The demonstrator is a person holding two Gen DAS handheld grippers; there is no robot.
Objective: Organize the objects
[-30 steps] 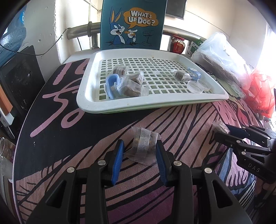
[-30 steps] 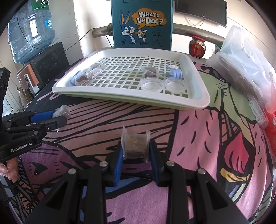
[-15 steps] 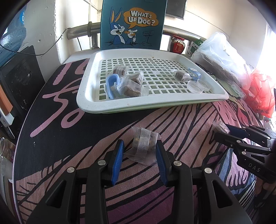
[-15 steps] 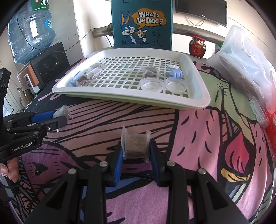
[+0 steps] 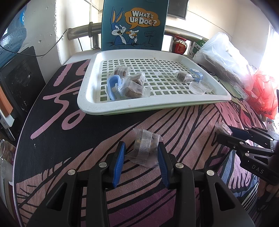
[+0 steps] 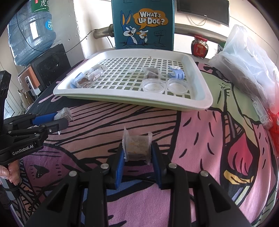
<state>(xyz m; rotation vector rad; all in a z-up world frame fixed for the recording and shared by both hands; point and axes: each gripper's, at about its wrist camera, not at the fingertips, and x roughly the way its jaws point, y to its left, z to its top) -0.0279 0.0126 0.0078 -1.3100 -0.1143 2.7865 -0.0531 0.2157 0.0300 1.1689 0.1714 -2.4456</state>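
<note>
Right gripper pinches snack packet.

A lived-in home room: water-cooler bottle, wall television, cartoon-print tablecloth, jar.

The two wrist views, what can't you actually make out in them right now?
- Left hand-held gripper: its packet sits between the fingers; contact on the left side is unclear.
- Packets in the tray, right wrist view: contents too small and blurred.
- Clear bag, left wrist view: contents veiled by plastic and window glare.
- Jar label: too small to read.
</note>
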